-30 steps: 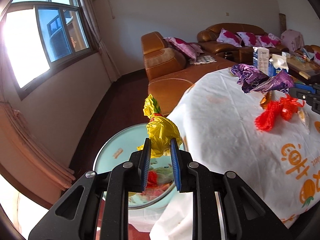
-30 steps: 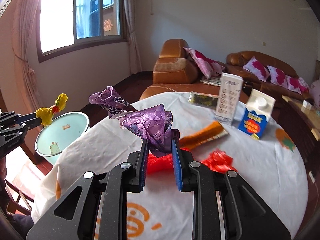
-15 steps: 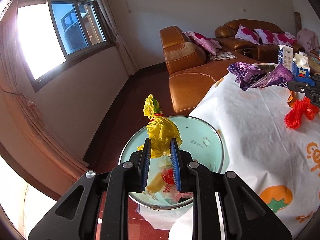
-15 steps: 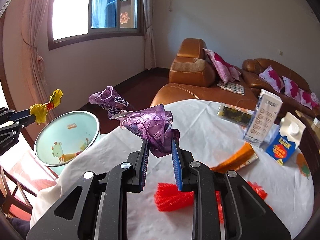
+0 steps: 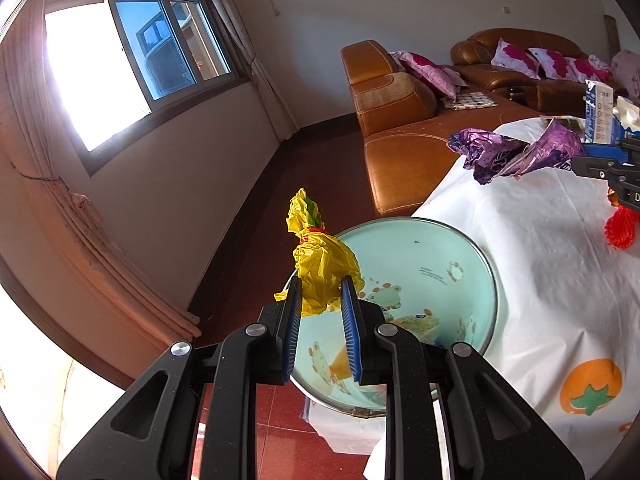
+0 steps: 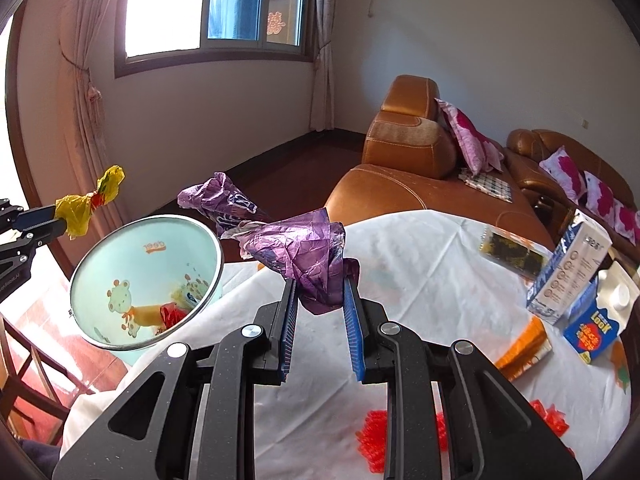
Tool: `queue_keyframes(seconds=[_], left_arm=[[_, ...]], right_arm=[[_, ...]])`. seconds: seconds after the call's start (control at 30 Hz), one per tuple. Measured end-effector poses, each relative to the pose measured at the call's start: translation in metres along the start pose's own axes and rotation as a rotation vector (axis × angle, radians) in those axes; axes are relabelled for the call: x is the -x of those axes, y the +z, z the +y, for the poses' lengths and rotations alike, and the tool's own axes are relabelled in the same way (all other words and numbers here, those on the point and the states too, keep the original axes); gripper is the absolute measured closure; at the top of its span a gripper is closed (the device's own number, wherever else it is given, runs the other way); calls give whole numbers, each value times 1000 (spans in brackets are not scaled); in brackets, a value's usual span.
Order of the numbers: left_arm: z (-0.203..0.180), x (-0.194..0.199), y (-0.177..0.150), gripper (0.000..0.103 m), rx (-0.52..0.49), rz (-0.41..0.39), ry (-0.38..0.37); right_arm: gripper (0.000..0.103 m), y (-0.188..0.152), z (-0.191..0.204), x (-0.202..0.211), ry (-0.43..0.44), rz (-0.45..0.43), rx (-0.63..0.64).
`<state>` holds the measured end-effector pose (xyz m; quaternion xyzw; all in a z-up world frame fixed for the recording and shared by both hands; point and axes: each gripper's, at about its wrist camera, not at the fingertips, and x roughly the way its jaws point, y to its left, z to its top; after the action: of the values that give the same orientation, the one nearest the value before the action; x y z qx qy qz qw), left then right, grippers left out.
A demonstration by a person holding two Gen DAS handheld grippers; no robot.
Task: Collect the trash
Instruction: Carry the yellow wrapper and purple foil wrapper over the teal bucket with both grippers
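My left gripper (image 5: 320, 292) is shut on a crumpled yellow wrapper (image 5: 322, 264) and holds it over the near rim of a light-green bin (image 5: 486, 268) beside the table. The bin holds some trash. My right gripper (image 6: 320, 292) is shut on a crumpled purple wrapper (image 6: 304, 248) and holds it above the table's edge, just right of the bin (image 6: 100, 264). The left gripper with the yellow wrapper (image 6: 86, 204) shows at the far left of the right wrist view. The purple wrapper (image 5: 516, 154) shows at the right of the left wrist view.
The white tablecloth (image 6: 420, 280) carries red mesh netting (image 6: 376, 436), an orange packet (image 6: 524, 344), a tall white carton (image 6: 572, 268), a blue milk carton (image 6: 600, 320) and a dark snack pack (image 6: 508, 248). Brown sofas (image 6: 404, 152) stand behind the table. A wooden chair (image 6: 28, 372) stands by the bin.
Both grippers have swung left towards the bin with their wrappers still held. The bin now fills more of both views and lies under the left gripper.
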<state>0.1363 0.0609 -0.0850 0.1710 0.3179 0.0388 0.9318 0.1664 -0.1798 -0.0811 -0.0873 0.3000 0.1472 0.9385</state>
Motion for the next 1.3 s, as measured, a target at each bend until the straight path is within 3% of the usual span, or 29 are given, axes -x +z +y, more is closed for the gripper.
queue_keyframes(seconds=[0.67, 1.3], left_arm=[[6, -10, -4, 83, -19, 26, 54], [11, -11, -3, 83, -11, 27, 50]], right_arm=[[80, 18, 36, -19, 35, 14, 86], [80, 22, 50, -23, 49, 16, 106]])
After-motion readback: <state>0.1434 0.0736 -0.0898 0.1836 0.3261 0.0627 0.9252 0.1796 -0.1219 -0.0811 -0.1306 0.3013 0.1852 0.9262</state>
